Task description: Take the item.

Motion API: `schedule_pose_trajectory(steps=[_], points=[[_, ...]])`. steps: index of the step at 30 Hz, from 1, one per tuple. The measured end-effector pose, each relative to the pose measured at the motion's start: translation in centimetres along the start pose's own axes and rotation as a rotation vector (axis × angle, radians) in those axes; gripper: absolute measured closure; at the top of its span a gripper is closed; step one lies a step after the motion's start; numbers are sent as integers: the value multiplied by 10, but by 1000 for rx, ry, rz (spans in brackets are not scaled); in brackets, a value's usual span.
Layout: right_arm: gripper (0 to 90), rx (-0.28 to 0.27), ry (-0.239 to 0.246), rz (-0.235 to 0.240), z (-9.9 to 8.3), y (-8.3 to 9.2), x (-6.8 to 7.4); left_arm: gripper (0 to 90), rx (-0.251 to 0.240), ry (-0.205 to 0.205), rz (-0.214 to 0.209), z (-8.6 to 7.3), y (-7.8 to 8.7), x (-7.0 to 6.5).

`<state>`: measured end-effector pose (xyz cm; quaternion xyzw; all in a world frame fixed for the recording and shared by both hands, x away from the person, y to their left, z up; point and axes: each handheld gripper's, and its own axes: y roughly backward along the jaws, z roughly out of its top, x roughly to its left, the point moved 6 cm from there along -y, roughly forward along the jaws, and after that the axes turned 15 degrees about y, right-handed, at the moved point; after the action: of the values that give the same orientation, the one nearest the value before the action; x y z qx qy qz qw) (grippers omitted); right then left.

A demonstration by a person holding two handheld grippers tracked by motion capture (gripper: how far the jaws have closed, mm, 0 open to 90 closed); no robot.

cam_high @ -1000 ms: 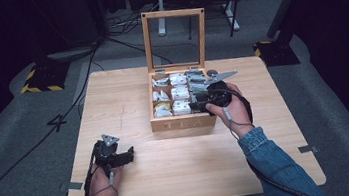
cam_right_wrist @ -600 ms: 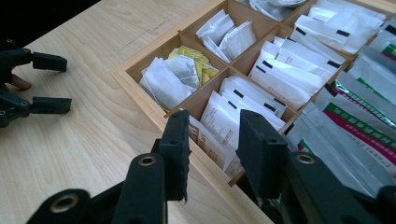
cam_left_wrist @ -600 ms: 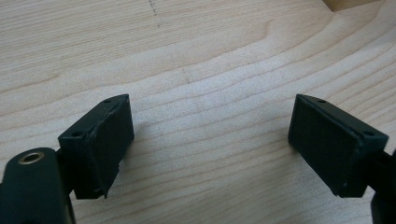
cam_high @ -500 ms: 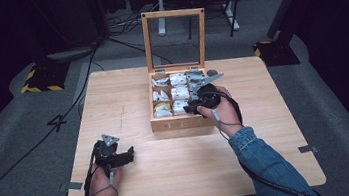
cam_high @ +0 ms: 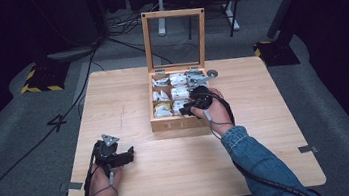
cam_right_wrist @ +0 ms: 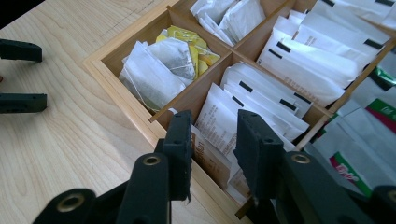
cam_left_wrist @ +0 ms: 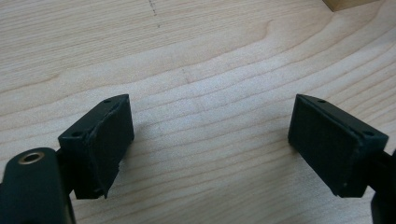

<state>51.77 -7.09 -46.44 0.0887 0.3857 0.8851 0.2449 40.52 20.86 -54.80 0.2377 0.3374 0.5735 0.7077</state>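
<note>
R tool (cam_right_wrist: 214,154) pinching white tea sachets (cam_right_wrist: 219,123) in wooden box (cam_high: 178,123), divider alongside; L tool (cam_left_wrist: 210,144) spread over bare table (cam_left_wrist: 196,60)

The wooden tea box (cam_high: 181,122) stands mid-table with its glass lid (cam_high: 175,37) upright behind, barring the far side, and packed tea sachets (cam_right_wrist: 261,93) fill its compartments between thin dividers (cam_right_wrist: 196,91), while the table (cam_high: 172,179) around lies bare and passable.
</note>
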Motion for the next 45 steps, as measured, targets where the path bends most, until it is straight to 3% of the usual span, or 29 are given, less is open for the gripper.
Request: schedule_pose_trajectory(steps=[6, 13, 26, 34, 45], points=[[653, -21, -41, -2, -1, -8, -1, 146, 0, 0, 0, 0, 0, 0], [678, 7, -36, -17, 0, -12, -2, 146, 0, 0, 1, 0, 0, 0], [900, 58, 2, -31, 2, -11, 4, 146, 0, 1, 0, 0, 0, 0], [900, 19, 39, -67, 10, 0, 4, 146, -1, 1, 0, 0, 0, 0], [900, -74, 40, -91, 21, 24, 3, 146, 0, -2, 0, 0, 0, 0]])
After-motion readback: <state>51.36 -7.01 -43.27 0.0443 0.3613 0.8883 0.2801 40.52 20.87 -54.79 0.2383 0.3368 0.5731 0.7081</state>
